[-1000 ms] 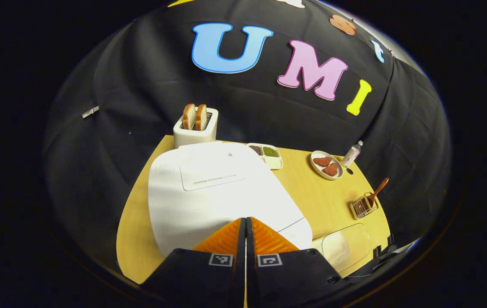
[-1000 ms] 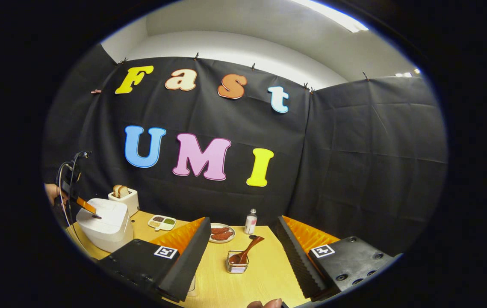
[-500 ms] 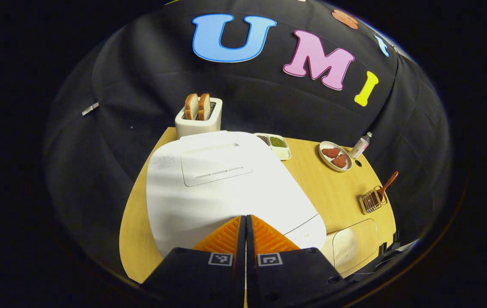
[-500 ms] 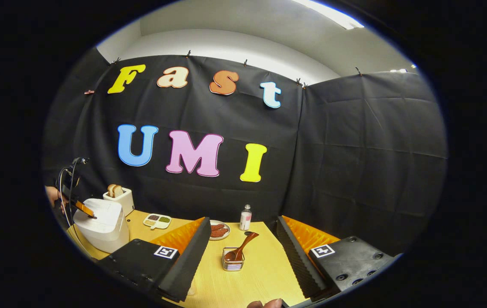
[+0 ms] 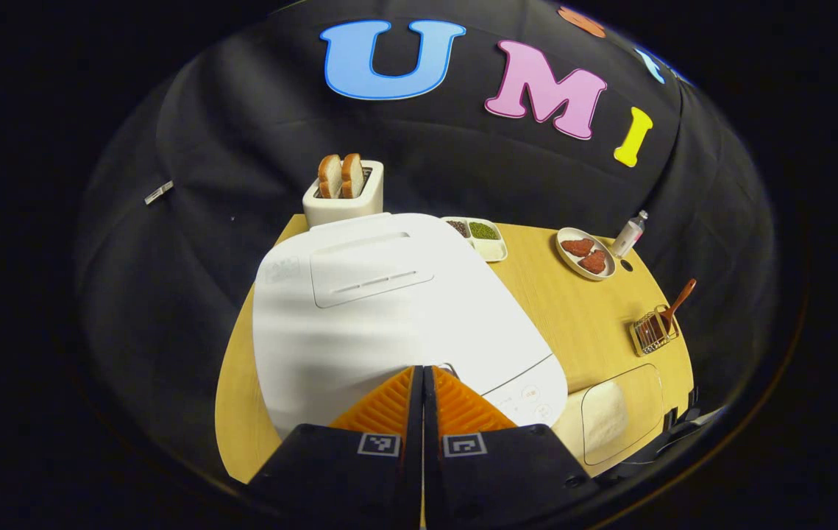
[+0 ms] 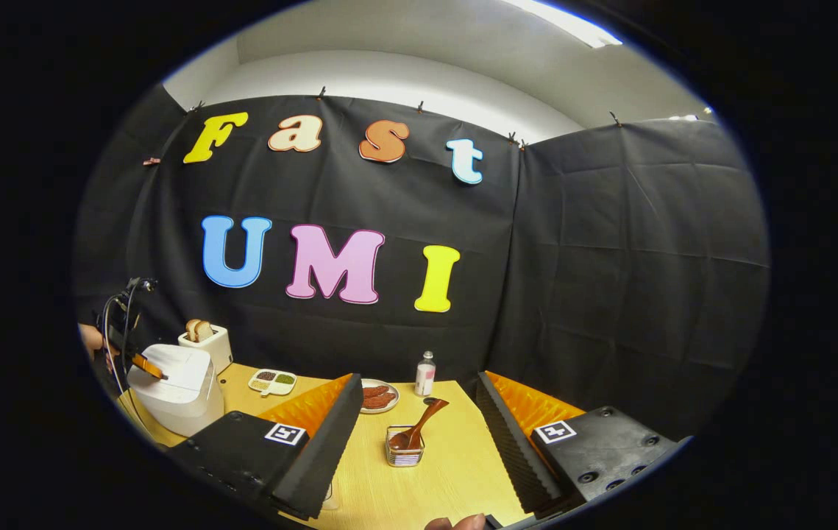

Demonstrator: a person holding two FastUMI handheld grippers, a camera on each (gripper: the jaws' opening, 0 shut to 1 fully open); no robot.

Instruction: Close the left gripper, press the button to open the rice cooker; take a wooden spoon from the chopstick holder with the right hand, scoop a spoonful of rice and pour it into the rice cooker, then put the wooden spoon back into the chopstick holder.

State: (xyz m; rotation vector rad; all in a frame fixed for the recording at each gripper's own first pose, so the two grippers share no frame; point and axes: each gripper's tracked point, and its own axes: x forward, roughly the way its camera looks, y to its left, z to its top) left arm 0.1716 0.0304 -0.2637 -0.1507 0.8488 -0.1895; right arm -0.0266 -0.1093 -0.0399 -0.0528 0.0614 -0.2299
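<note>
The white rice cooker (image 5: 389,309) stands on the left of the wooden table (image 5: 573,324) with its lid down. My left gripper (image 5: 422,369) is shut with nothing in it, its tips over the cooker's front edge beside the control panel (image 5: 529,394). From the right gripper view the left gripper (image 6: 150,366) touches the top front of the rice cooker (image 6: 179,394). The wooden spoon (image 6: 422,425) leans in the wire chopstick holder (image 6: 405,447). My right gripper (image 6: 417,380) hangs open above and short of the holder. A clear container of rice (image 5: 613,419) sits at the table's near edge.
A toaster with two bread slices (image 5: 343,193) stands behind the cooker. A divided dish of beans (image 5: 479,237), a plate of meat (image 5: 586,254) and a small bottle (image 5: 628,234) line the back of the table. A hand (image 6: 89,338) holds the left gripper.
My left gripper has moved toward the cooker's front edge, and the control panel has come into sight. The right gripper has hardly shifted and stays open.
</note>
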